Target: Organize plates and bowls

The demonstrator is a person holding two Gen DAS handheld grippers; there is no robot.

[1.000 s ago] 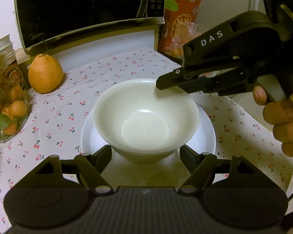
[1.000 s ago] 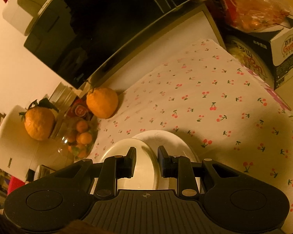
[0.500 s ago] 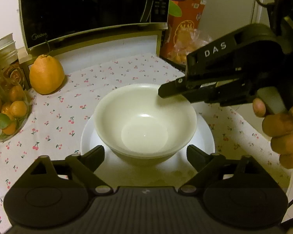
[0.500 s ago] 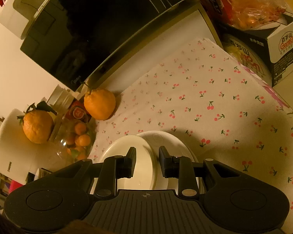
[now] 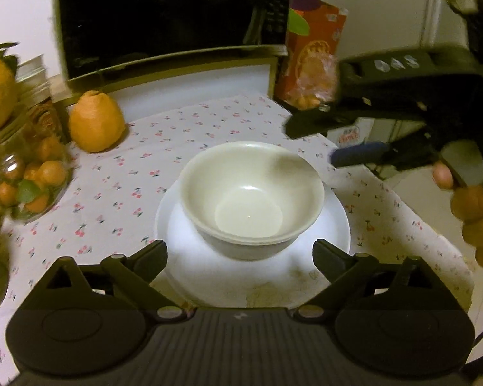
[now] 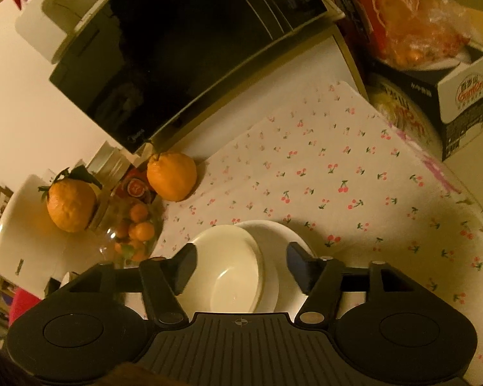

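Left wrist view. The left gripper (image 5: pixel 240 259) is pitched downward toward the table, its jaws spread wide and opening further; nothing is gripped. The white bowl (image 5: pixel 251 196) is seen just ahead of and between the fingertips, untouched by them, seated upright on the white plate (image 5: pixel 336 225). Ahead and to the right, the right gripper (image 5: pixel 318 141) is held above the bowl's far right rim by a hand (image 5: pixel 470 206) wrapped around its handle; its image is blurred, its jaws are parted and opening, and no object is seen between them. The plate rests on a cherry-print tablecloth (image 5: pixel 193 128). Ahead to the left a large orange citrus fruit (image 5: pixel 95 122) is noted, and further left a glass jar of small oranges (image 5: pixel 29 180). A black microwave (image 5: pixel 164 16) is set at the back, with an orange carton (image 5: pixel 312 51) to its right.

Right wrist view. The right gripper (image 6: pixel 241 268) is angled down, its jaws parted and opening, clear of the bowl (image 6: pixel 230 270), which lies below and between the fingertips on the plate (image 6: pixel 280 234). Nothing is held. The tablecloth (image 6: pixel 338 193) extends ahead and to the right. Ahead to the left are the citrus fruit (image 6: pixel 172 175) and the jar (image 6: pixel 128 231), with a second citrus fruit (image 6: pixel 71 204) sitting on top of it. The microwave (image 6: pixel 177 48) stands beyond, and a printed box (image 6: pixel 463 109) is recorded at the far right.
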